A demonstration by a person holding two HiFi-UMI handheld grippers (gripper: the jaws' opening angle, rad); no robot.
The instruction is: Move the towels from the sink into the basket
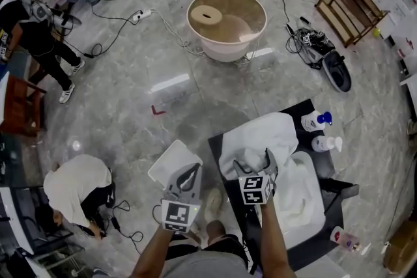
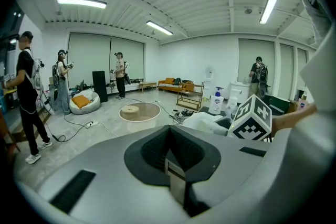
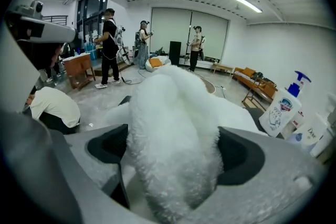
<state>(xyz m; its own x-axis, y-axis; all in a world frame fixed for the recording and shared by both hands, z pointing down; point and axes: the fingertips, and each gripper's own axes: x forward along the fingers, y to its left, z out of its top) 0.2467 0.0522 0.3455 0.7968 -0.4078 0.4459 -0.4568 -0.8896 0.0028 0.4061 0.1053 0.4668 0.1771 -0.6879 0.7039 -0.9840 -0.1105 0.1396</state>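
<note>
Where grey marble floor (image 1: pixel 130 107) spreads, cables (image 1: pixel 171 28) trail past the basket (image 1: pixel 225 49).

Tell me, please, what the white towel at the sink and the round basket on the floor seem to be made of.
Towel: probably thick terry or plush cloth, matte white; its fuzzy, dense pile shows close up in the right gripper view. Basket: smooth off-white outer wall with a tan inside, possibly plastic or coated fibre; it is too far off to tell.

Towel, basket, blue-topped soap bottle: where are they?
towel (image 1: pixel 259 135), head view, its bunched middle.
basket (image 1: pixel 225 49), head view, its front wall.
soap bottle (image 1: pixel 313 122), head view, its white body.
</note>
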